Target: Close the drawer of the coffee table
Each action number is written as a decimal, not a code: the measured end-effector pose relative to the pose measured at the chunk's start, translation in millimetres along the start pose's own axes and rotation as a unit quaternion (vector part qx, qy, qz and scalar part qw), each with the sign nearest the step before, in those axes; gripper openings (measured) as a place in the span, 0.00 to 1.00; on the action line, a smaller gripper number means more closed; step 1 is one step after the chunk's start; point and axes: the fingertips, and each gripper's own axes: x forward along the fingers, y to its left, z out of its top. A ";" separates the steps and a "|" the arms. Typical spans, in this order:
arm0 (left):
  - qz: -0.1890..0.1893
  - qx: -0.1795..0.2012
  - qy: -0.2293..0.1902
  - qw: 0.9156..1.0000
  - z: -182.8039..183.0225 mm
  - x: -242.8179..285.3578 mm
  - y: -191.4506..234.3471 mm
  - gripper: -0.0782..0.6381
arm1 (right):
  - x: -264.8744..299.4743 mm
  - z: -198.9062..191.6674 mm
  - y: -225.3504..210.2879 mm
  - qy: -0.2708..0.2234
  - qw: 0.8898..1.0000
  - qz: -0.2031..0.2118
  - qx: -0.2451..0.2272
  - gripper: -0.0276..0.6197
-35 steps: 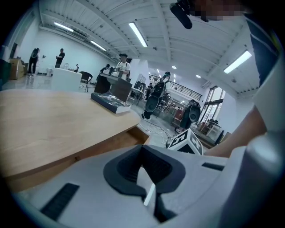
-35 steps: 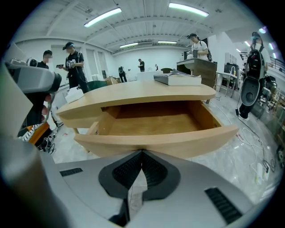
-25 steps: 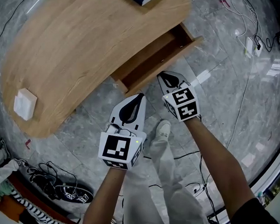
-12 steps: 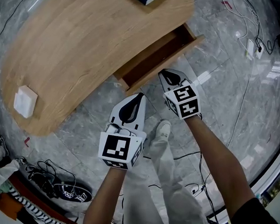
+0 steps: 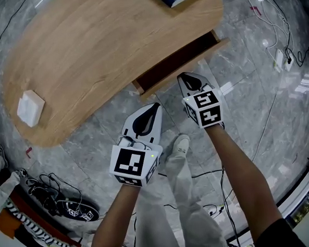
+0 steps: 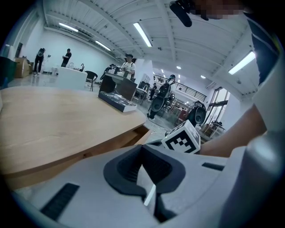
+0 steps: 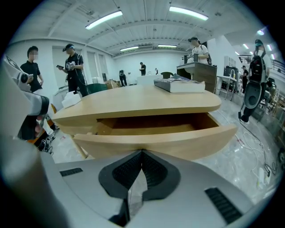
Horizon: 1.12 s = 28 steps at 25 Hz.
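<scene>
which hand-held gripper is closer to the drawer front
Right. The right hand-held gripper has its tip at the drawer front; the left hand-held gripper hangs farther back over the floor, clear of it.

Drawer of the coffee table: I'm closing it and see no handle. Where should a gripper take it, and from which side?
Probably its curved front panel, mid-width, head-on from the front with the shut right gripper; no handle shows, so push rather than pinch.

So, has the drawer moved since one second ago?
Yes. The drawer has slid in under the tabletop: its open gap is narrower now, with the shut right tool at its front.
</scene>
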 end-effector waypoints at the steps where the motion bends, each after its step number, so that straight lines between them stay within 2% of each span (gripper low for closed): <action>1: 0.001 -0.001 0.000 1.000 0.2 0.0 0.9 0.11 | 1.4 2.1 -0.3 -0.001 1.000 0.001 0.000 0.06; 28: 0.024 -0.023 -0.007 0.999 8.2 -7.1 39.2 0.11 | 37.8 44.2 -2.7 -0.004 1.000 0.002 0.015 0.06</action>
